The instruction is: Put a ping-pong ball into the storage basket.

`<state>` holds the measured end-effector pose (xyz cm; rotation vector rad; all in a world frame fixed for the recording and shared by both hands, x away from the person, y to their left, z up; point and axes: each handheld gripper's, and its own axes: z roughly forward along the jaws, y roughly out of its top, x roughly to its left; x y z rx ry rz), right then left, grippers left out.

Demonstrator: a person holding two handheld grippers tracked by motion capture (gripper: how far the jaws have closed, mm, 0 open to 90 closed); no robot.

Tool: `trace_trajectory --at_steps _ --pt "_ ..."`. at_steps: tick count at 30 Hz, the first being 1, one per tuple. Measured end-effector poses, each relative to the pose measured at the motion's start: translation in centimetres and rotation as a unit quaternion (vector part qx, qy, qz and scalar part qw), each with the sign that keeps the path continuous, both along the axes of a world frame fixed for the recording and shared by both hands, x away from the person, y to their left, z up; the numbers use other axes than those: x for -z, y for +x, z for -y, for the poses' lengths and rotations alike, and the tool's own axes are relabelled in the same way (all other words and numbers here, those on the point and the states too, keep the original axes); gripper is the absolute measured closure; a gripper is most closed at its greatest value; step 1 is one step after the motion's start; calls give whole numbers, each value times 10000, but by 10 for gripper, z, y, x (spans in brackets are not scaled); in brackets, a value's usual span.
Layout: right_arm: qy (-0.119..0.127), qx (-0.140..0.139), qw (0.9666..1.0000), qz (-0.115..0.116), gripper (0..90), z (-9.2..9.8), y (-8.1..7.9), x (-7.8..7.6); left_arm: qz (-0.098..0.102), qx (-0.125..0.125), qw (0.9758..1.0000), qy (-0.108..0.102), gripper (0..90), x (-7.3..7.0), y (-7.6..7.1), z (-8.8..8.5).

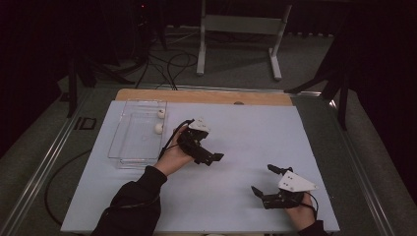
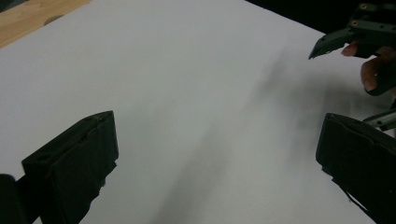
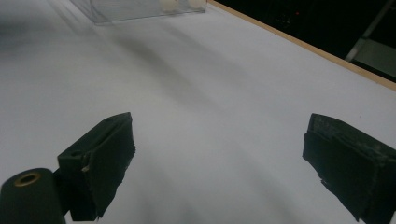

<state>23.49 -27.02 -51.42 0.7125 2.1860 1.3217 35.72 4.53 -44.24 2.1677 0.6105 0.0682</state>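
Two sets of tongs, both held above the white desk (image 1: 236,142) with nothing between the jaws. Left tongs (image 1: 210,158) gripped in the left hand (image 1: 173,153) near the desk's middle, jaws spread wide apart and pointing toward the right; seen along their own jaws in the left gripper view as left tongs (image 2: 217,154) over bare white surface, with the other tongs' jaw tip (image 2: 327,44) and a fingertip farther off at the upper right. Right tongs (image 1: 268,181) held in the right hand (image 1: 301,214) near the front right part of the desk, jaws likewise wide apart and pointing left, grey three-cornered plate (image 1: 295,183) on top; in the right gripper view, right tongs (image 3: 217,158) open over blank white desk. Well apart from each other, the two sets, neither touching anything on the surface. Just to the left of the left hand, a clear plastic tray (image 1: 133,142) lying flat on the desk, with two small white balls (image 1: 159,128) near its far right side, one behind the other, the farther one (image 1: 161,113) close to the tray's back corner. Same tray (image 3: 121,11) and balls (image 3: 169,4) at the top edge of the right gripper view, blurred. Beyond the white sheet, a strip of bare wood (image 1: 196,96) along the far edge of the desk. Farther back, dark floor with cables (image 1: 167,64) and the white legs of a stand (image 1: 236,29).
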Motion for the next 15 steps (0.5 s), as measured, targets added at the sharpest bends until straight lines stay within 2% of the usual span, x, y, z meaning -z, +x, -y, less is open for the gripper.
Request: trace_trajectory --at_steps 4,9,15 --pt "-6 -9 10000 0 90 0 0 0 -31 35 10000 -10 4 5 0 2" --pt "-2 -10 10000 -5 90 0 0 0 22 -11 10000 -21 4 10 -1 3" --pt "-4 -5 10000 -9 90 0 0 0 -77 150 9998 -99 4 11 -2 5"
